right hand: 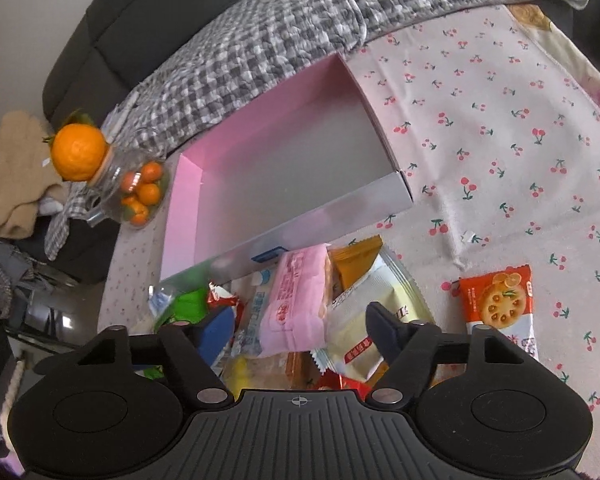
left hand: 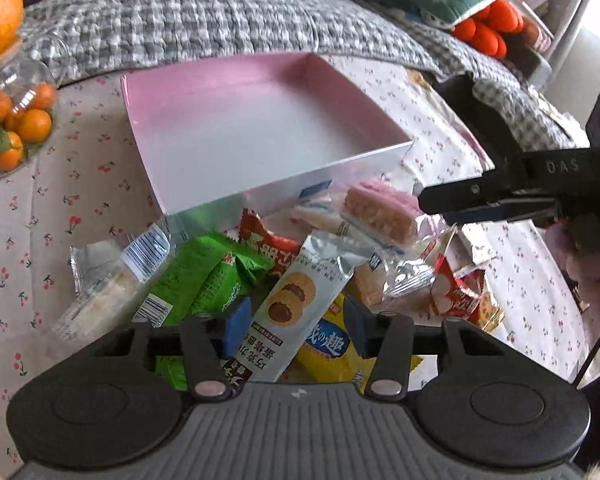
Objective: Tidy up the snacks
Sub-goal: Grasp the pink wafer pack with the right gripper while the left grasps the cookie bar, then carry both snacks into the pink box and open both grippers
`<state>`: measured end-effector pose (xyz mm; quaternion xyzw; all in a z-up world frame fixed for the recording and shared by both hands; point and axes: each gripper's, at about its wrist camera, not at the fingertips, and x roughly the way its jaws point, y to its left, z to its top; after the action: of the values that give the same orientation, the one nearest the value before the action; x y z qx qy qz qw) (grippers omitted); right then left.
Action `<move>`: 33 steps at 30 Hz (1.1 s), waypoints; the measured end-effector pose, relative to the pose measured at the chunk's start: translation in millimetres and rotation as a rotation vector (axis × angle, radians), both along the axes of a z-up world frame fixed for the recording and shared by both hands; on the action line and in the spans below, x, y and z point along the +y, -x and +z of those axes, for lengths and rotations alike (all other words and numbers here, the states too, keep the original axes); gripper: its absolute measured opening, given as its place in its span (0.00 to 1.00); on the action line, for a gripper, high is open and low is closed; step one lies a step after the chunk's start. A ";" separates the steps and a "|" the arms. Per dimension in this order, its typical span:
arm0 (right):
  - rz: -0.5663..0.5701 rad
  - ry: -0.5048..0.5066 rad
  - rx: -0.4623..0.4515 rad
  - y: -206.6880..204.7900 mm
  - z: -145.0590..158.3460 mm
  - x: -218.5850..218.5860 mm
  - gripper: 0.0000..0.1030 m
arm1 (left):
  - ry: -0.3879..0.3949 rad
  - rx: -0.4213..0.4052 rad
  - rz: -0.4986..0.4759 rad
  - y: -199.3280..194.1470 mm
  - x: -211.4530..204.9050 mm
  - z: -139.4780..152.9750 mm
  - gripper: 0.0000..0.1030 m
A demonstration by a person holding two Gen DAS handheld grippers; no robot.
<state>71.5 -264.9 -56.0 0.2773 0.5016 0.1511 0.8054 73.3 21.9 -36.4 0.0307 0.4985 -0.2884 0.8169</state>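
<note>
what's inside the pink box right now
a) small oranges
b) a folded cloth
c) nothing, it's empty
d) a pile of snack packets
c, the pink box shows only its bare floor in both wrist views, while the snack packets lie heaped on the cloth in front of it.

Desk (right hand: pixel 500 128) is covered by a pale cloth with a cherry print. On it: an open pink box (left hand: pixel 204 92) at the far edge, a heap of wrapped snacks (left hand: pixel 260 276) right against the box's near wall, one orange biscuit packet (right hand: pixel 500 304) lying apart to the right, and a glass jar of small oranges (right hand: pixel 138 192) at the left, near the box.
</note>
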 end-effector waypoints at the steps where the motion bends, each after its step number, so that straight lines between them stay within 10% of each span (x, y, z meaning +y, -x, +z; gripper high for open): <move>1: -0.002 0.001 0.003 -1.8 -1.1 1.4 0.67 | -0.007 0.004 -0.011 0.0 0.0 -1.3 0.44; 18: -0.012 0.106 0.012 -18.5 -11.5 30.1 0.34 | -0.112 -0.014 -0.054 0.1 -0.1 -15.9 0.43; 33: -0.036 0.081 0.016 -11.1 1.3 23.5 0.31 | -0.093 -0.018 -0.014 0.2 -4.0 -10.6 0.27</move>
<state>82.6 -241.4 -54.8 0.2545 0.5087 0.1141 0.8145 73.1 17.9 -47.0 0.0749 0.5040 -0.2704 0.8168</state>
